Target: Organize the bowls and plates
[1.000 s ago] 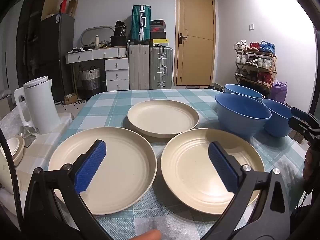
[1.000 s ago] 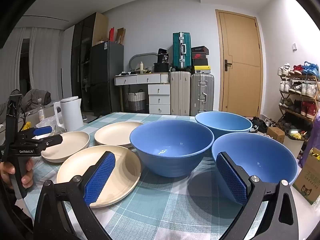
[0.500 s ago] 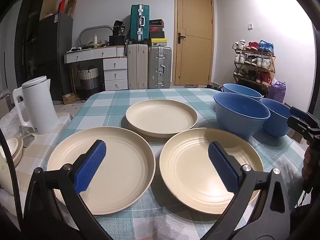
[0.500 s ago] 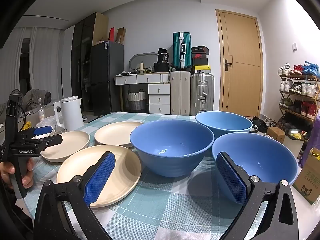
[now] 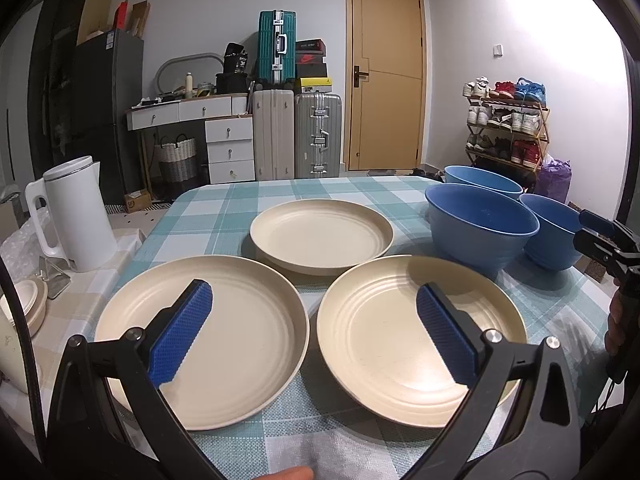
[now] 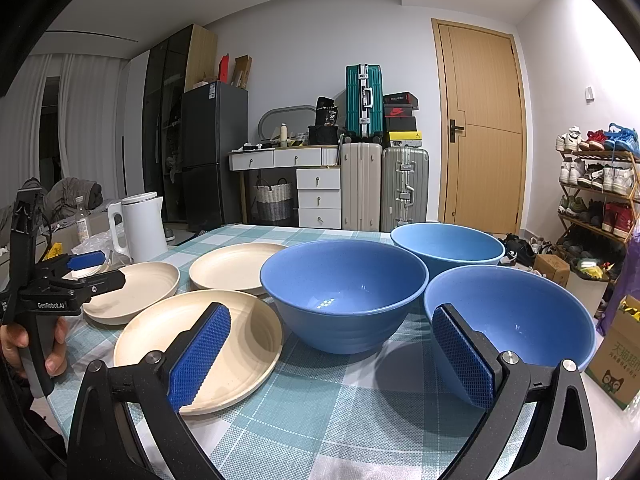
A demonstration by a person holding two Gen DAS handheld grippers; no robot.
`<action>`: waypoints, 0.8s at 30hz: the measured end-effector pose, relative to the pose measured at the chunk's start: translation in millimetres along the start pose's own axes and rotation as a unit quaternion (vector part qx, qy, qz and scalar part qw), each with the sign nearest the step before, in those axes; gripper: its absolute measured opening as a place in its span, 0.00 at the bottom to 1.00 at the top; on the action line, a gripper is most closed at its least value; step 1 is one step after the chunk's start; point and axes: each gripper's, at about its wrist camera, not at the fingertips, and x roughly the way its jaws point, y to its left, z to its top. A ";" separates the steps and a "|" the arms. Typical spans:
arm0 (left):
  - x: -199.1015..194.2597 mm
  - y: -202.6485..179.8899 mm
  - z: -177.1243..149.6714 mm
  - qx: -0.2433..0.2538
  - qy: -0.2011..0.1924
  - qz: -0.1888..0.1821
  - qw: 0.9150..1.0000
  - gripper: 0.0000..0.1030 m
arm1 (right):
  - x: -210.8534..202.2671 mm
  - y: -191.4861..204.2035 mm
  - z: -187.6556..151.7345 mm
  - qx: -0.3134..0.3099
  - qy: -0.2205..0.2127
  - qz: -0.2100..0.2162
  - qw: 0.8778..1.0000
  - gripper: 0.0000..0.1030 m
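**Almost no change over the last second: both grippers idle, nothing stacked yet**

Table [image 5: 256,200] with teal check cloth: same layout as 1 s ago. Left wrist view drifts a touch, the plates sitting marginally further left in frame; right wrist view is effectively static. No item has moved.

Bowls, 3 blue, on the right side of the table:
- middle bowl [image 6: 344,300], just beside the near-right plate
- far bowl [image 6: 448,246] behind it
- near bowl [image 6: 516,320], partly behind the right finger in the right wrist view

All upright, separate, not nested.

Plates, 3 cream, on the left side:
- near-left plate [image 5: 204,336]
- near-right plate [image 5: 420,336]
- far plate [image 5: 322,234] behind and between them

Near rims look very close; can't tell if they touch. Not stacked.

Grippers:
- left gripper [image 5: 314,332]: jaws wide apart, holding nothing, hovering above the gap between the 2 near plates. Also seen from the right wrist camera at far left, with a hand [image 6: 24,344] on its handle.
- right gripper [image 6: 332,354]: jaws wide apart, holding nothing, aimed at the middle bowl and near bowl.

Read: task at 0 of 6 items sorted. Small left drift looks like pre-grasp alignment, probably toward a near plate rim, but no commitment yet. Rims are thin and low; a grasp likely needs 1 finger under the edge.

White kettle [image 5: 76,216] off the table's left side, not in the way.
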 end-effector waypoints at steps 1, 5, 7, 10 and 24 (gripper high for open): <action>0.3 -0.2 0.1 0.000 0.000 0.000 1.000 0.99 | -0.2 0.0 0.0 0.000 -0.001 0.000 1.000 1.00; 0.4 0.0 0.0 0.001 0.000 0.001 1.000 0.99 | -0.1 0.0 0.0 0.000 0.000 0.000 1.000 1.00; -0.4 1.4 0.2 0.000 0.000 0.000 1.000 0.99 | 0.0 0.0 0.0 0.000 0.000 0.000 1.000 1.00; -0.8 1.4 -0.2 0.000 0.000 0.000 1.000 0.99 | -0.1 -0.1 -0.1 0.000 0.000 0.000 1.000 1.00; -3.7 4.4 -0.5 -0.001 0.001 0.002 1.000 0.99 | 0.1 0.1 0.0 -0.001 0.000 0.000 1.000 1.00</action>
